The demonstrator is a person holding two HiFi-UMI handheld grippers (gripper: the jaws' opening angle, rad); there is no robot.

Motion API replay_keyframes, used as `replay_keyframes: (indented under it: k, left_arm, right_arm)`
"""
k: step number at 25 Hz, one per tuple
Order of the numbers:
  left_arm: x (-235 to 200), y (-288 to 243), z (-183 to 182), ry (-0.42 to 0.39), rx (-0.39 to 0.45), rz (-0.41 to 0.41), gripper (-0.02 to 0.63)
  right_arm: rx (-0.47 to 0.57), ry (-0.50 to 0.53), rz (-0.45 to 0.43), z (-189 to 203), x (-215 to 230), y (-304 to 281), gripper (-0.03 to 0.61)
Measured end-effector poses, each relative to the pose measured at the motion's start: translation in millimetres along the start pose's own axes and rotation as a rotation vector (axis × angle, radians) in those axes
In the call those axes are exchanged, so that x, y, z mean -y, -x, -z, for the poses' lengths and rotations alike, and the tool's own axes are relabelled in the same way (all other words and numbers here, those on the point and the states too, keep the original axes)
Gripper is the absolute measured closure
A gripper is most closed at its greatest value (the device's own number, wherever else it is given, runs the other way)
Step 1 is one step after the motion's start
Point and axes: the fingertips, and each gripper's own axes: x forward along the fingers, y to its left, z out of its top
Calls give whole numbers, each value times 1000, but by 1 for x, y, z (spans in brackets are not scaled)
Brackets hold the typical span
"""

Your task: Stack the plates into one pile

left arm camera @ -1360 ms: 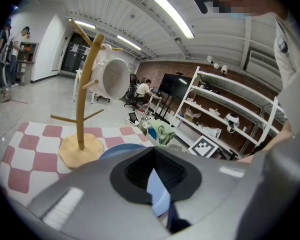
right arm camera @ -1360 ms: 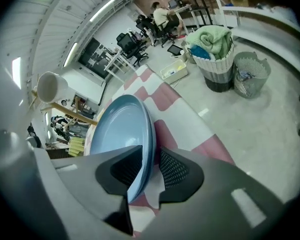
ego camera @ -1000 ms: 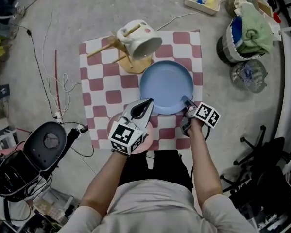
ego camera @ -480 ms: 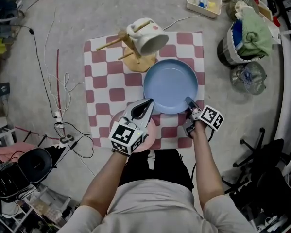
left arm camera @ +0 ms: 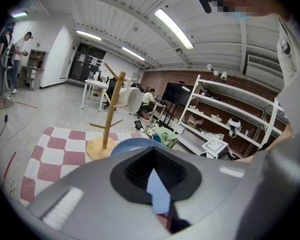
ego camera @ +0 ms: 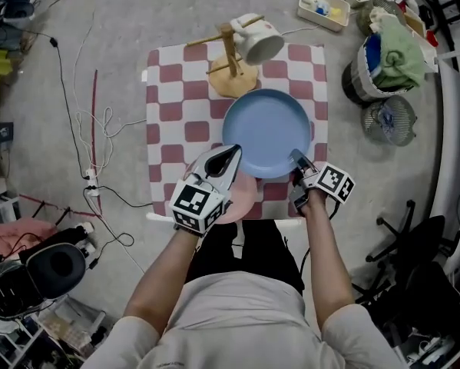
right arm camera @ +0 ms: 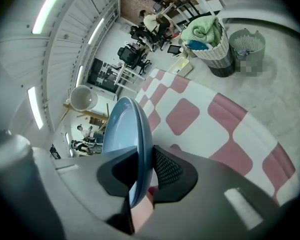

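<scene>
Gripping the near right rim of the blue plate (ego camera: 266, 129), the right gripper (right arm camera: 139, 170) has its jaws closed on the edge. The plate sits over the right half of the checkered worktop (ego camera: 168, 114), its near rim overlapping the pink plate (ego camera: 243, 197) at the near edge. The left gripper (ego camera: 230, 157) hovers above the pink plate, jaws drawn together and empty, with only a blue sliver showing between them.

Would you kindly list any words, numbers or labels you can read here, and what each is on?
No readable text anywhere.
Cubes on the left gripper and right gripper: black-and-white square patterns only, no letters.
The blue plate and mug: no print visible.
The box on the floor: contents too small to read.
</scene>
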Motion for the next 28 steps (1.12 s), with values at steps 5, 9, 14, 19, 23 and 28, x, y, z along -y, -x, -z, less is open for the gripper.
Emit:
replay_keyframes:
  k: [5, 9, 14, 19, 23, 28]
  left_arm:
    - [0, 33, 1, -1, 19, -4, 607]
    - [-2, 60, 4, -8, 30, -10, 607]
    - [-4, 90, 13, -9, 36, -19, 607]
    - [-8, 115, 29, -7, 26, -28, 607]
    - [-10, 132, 41, -7, 17, -32, 607]
    - [-11, 140, 48, -11, 11, -32, 607]
  right_arm:
    - [-26, 20, -2, 40, -14, 11, 512]
    - [-54, 43, -7, 77, -24, 16, 512]
    - [-104, 69, 2, 126, -30, 17, 511]
    - [-145, 79, 23, 168, -26, 12, 511]
    - [-169, 77, 47, 193, -17, 9, 509]
    - [-187, 71, 64, 209, -5, 2, 504]
